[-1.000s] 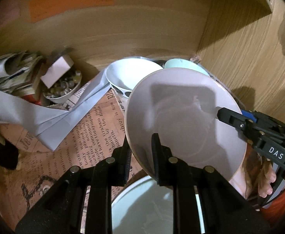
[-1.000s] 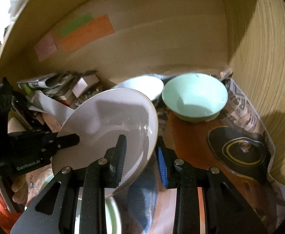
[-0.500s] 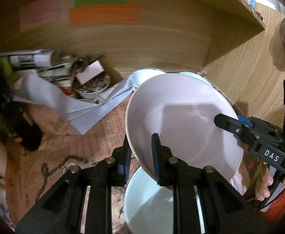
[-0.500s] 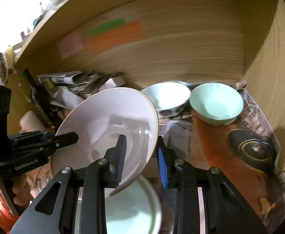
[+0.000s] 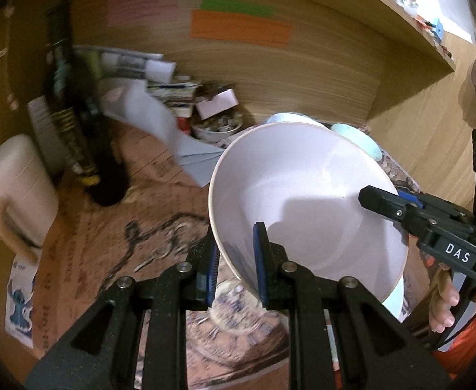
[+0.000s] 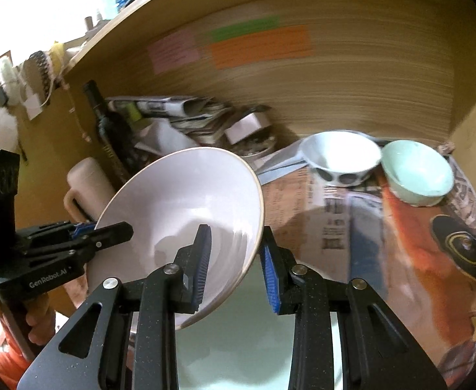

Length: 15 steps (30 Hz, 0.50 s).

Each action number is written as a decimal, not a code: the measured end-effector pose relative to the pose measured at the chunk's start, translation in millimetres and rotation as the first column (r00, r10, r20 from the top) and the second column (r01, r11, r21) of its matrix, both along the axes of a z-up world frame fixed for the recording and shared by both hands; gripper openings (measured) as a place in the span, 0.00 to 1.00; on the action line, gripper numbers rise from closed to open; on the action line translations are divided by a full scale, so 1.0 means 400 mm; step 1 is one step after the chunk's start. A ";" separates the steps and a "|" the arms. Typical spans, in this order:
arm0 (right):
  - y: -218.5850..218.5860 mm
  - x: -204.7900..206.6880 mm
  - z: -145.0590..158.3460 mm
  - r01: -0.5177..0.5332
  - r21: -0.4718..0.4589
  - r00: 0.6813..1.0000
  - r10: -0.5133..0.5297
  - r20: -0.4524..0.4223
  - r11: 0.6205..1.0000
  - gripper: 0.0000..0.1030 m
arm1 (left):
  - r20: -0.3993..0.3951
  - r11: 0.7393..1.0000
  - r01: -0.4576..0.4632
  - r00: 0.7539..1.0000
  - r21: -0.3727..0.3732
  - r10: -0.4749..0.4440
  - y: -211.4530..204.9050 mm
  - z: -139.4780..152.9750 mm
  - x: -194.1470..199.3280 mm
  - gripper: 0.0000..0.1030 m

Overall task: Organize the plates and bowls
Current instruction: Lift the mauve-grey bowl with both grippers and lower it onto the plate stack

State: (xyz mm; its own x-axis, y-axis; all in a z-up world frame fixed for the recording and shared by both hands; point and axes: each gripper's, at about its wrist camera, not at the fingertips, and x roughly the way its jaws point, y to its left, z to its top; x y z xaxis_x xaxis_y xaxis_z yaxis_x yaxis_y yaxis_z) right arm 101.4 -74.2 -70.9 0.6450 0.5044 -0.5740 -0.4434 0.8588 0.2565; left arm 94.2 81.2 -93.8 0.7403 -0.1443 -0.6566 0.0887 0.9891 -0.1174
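Plate (image 5: 306, 201) hung tilted between my grippers, left (image 5: 234, 269) and right (image 6: 234, 269) clamping opposite rims (neither nearer).

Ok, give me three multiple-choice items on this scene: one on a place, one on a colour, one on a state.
1. Where is the spotted bowl?
A. beside the mint bowl
B. on the upper shelf
C. inside the mug

2. What colour is the largest note on the back wall?
A. blue
B. orange
C. black

3. How is the big white plate held?
A. lying flat on the newspaper
B. by one set of tongs
C. tilted, gripped by both the left tongs and right tongs

Answers: A, their rims nearly meet; B, orange below green; C, each grips its rim.
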 end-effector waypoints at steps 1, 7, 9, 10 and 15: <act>0.014 -0.004 -0.002 -0.010 -0.001 1.000 0.010 -0.002 1.000 0.27 | 0.001 1.000 -0.009 1.000 -0.003 0.009 0.012 -0.003 -0.011 0.19; 0.093 -0.016 -0.023 -0.072 -0.016 0.997 0.071 -0.024 0.997 0.27 | -0.005 0.997 -0.070 0.998 -0.021 0.070 0.084 -0.026 -0.072 0.19; 0.116 -0.019 -0.034 -0.090 -0.022 0.995 0.089 -0.035 0.996 0.27 | -0.011 0.996 -0.087 0.996 -0.023 0.087 0.106 -0.036 -0.088 0.19; 0.128 -0.020 -0.040 -0.099 -0.025 0.994 0.098 -0.041 0.995 0.27 | -0.017 0.995 -0.096 0.995 -0.024 0.096 0.117 -0.043 -0.097 0.19; 0.180 -0.026 -0.069 -0.136 -0.039 0.989 0.133 -0.072 0.990 0.27 | -0.040 0.990 -0.134 0.990 -0.033 0.132 0.154 -0.078 -0.126 0.19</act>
